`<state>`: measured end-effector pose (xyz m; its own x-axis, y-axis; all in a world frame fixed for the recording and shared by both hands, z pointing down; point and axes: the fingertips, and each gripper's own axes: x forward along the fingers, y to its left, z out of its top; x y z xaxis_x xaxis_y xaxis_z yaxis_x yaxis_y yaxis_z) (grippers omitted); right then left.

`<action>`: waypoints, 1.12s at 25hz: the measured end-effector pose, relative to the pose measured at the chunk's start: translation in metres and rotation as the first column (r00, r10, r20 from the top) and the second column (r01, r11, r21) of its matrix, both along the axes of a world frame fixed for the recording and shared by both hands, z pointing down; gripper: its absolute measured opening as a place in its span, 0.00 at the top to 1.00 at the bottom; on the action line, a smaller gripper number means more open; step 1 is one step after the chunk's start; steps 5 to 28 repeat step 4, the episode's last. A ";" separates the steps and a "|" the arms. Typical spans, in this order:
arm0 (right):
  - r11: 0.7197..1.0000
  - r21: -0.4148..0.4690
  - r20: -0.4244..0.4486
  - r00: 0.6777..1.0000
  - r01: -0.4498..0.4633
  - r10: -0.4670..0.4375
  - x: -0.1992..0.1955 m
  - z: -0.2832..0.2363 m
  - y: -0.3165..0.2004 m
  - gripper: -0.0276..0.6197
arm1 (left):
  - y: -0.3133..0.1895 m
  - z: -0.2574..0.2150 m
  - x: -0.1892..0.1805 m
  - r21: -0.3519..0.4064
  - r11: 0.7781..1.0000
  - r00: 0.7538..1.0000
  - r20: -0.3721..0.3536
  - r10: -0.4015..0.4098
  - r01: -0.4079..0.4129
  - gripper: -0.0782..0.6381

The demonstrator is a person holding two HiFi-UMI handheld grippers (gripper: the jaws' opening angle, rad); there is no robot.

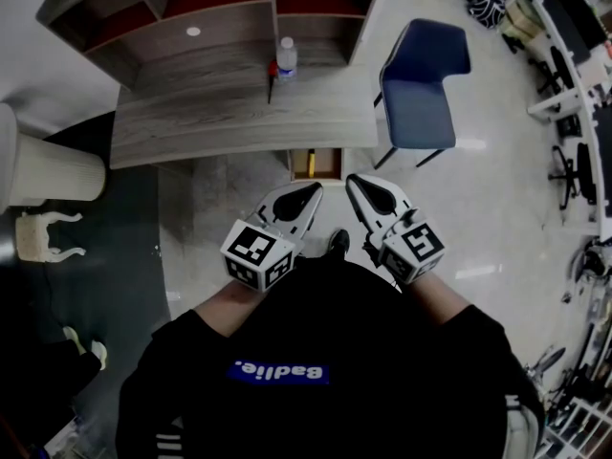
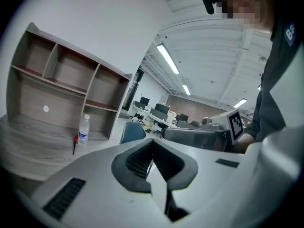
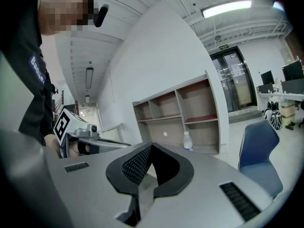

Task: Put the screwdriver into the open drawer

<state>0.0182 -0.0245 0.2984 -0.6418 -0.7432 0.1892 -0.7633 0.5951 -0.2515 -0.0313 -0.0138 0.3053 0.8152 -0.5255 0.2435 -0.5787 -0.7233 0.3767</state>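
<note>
Standing before table (image 1: 239,113), person (image 1: 316,342) holds L tool (image 1: 304,195) & R tool (image 1: 363,187) pressed together, empty; screwdriver (image 1: 271,80) by bottle (image 1: 285,57); drawer (image 1: 316,164) open.

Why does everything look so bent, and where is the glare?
Head view: wide-angle lens bows the grey wooden desk, dim corners. Right gripper view: the long ceiling strip light glares white. Left gripper view: the wooden shelf unit curves.
</note>
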 end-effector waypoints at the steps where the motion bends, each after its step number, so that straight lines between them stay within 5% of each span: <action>1: 1.000 0.001 0.000 1.000 0.001 -0.001 0.000 0.000 0.000 0.91 | 0.000 0.001 -0.001 0.000 1.000 1.000 -0.002 -0.001 0.001 0.89; 28: 1.000 0.003 0.001 1.000 0.001 -0.001 -0.001 0.000 -0.001 0.91 | -0.001 0.000 -0.002 -0.007 1.000 1.000 -0.006 -0.007 0.007 0.89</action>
